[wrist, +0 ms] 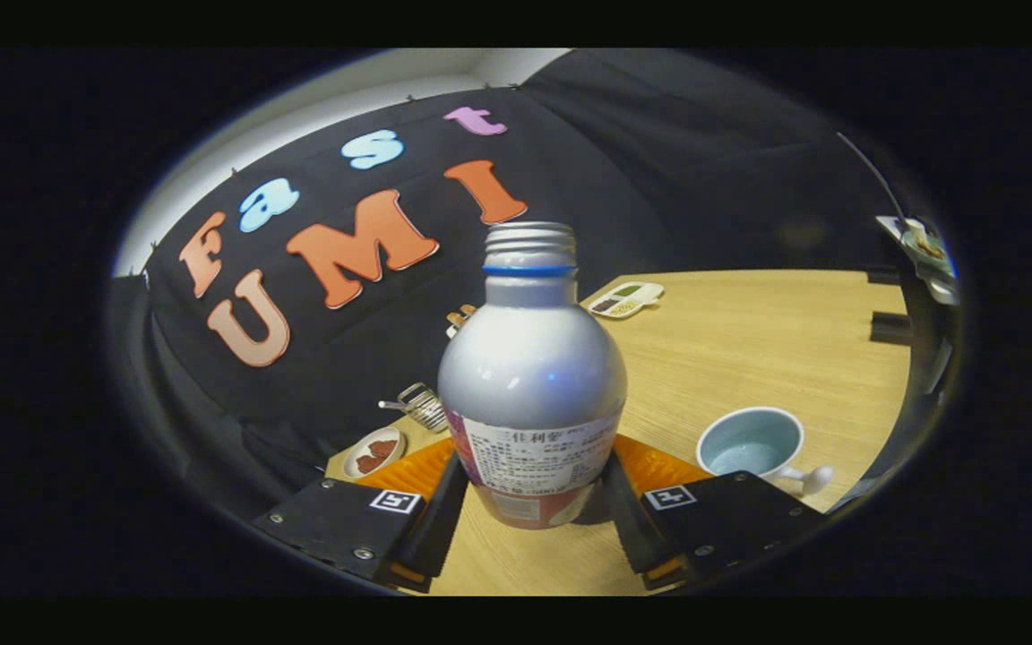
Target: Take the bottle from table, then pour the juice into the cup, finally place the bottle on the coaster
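Both claw (534,502) fingers (440,524) clamping bottle (532,385), upright, neck up

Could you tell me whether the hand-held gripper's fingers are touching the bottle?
Touching: in the gripper view, both fingers of the hand-held gripper press against the bottle's lower sides with no gap.

I am working in a staged recording booth, not a lived-in kitchen: black cloth hangs as the wall behind a pale wooden tabletop (749,358), and a strip of white room wall shows above the cloth. The table is dressed with household props: a light blue ceramic cup (752,442), a small white dish of reddish-brown food (374,451), a wire whisk-like utensil (422,405) and a white compartment tray (626,299).
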`<act>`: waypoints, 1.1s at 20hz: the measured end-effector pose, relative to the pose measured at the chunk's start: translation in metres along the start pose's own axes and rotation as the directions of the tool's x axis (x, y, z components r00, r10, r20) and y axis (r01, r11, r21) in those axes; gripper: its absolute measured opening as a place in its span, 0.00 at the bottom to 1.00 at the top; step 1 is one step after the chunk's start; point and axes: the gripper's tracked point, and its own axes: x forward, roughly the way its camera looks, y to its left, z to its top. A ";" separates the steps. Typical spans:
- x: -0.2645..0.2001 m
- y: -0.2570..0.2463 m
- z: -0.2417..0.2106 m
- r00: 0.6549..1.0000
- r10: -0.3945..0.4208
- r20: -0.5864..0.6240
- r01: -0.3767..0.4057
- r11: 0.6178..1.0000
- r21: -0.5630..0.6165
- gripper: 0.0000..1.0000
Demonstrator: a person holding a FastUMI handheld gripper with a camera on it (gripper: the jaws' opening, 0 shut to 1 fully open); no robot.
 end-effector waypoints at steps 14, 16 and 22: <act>0.047 -0.002 -0.046 0.995 -0.090 0.053 0.104 0.901 -0.422 0.76; 0.056 -0.004 -0.056 0.994 -0.096 0.042 0.105 0.892 -0.440 0.76; 0.071 -0.010 -0.084 0.993 -0.116 0.015 0.109 0.873 -0.475 0.76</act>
